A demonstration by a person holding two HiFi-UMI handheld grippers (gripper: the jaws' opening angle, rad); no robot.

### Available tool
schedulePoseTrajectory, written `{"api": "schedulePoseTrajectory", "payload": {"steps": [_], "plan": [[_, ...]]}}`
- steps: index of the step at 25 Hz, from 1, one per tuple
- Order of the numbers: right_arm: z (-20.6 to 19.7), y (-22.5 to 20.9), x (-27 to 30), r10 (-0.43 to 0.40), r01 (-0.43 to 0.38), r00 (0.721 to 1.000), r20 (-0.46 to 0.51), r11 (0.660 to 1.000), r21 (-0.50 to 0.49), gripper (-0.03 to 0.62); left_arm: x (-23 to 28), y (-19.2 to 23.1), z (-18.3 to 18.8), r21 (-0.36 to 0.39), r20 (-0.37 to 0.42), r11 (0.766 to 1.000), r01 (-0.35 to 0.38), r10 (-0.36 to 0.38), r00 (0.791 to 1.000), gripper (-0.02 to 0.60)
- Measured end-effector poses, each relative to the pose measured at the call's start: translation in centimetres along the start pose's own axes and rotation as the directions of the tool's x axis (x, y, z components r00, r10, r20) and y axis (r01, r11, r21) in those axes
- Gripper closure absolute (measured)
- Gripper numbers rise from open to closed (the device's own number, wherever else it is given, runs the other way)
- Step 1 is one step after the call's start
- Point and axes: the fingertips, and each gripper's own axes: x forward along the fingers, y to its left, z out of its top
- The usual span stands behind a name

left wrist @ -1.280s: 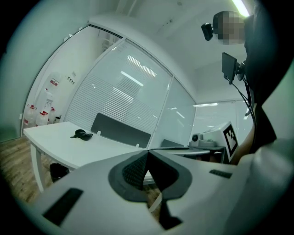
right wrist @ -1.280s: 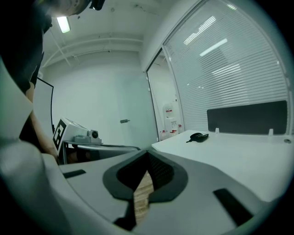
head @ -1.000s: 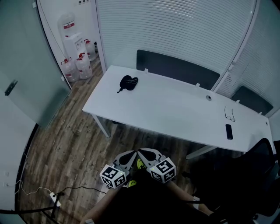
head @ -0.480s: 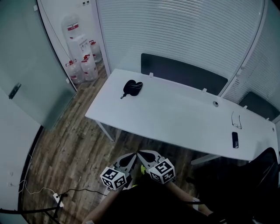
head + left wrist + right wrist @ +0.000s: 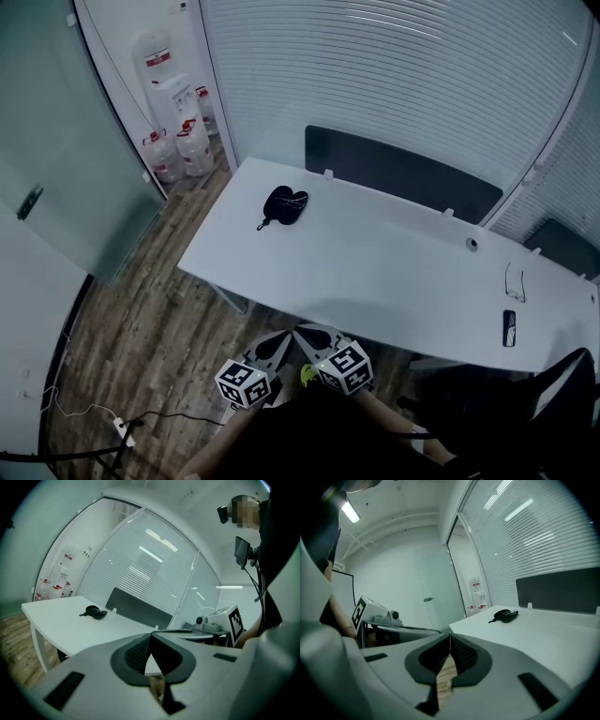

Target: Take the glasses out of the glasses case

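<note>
Since the earlier frame, the black rounded glasses case (image 5: 281,203) had drifted slightly nearer the fingers in the head view. Both grippers had stayed low, short of the white rectangular table (image 5: 394,272). Left gripper (image 5: 274,344) and right gripper (image 5: 312,334): jaws fully together, holding nothing. The case lay well ahead of both fingertips. Task judged not started: approach, opening and glasses removal all remained.

Smooth, matt white finish is showing on the worktop (image 5: 375,262); floor (image 5: 141,328) beside the worktop is showing wood-grain planks; glasses case (image 5: 284,202) on the worktop is looking black, faintly glossy.
</note>
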Motion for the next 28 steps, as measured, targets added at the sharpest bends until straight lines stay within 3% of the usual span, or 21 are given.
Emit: {"api": "schedulePoseTrajectory", "payload": {"steps": [10,20,28], "plan": [[2.0,-4.7,1.4,0.028,-0.028,1.000,-0.004,1.000,-0.002,0.577,4.4,2.0,1.9,-0.015,0.018,0.999,-0.043,0.043,0.999,0.575],[2.9,-6.5,2.8,0.054,-0.054,0.999,-0.006,0.998,0.011,0.577,5.8,3.5,2.9,-0.043,0.032,0.995,-0.088,0.089,0.995,0.575],[4.9,-8.2,4.7,0.034,-0.035,0.999,-0.024,0.998,-0.050,0.576,7.5,5.4,4.8,0.047,0.041,0.995,-0.087,0.085,0.996,0.575]]}}
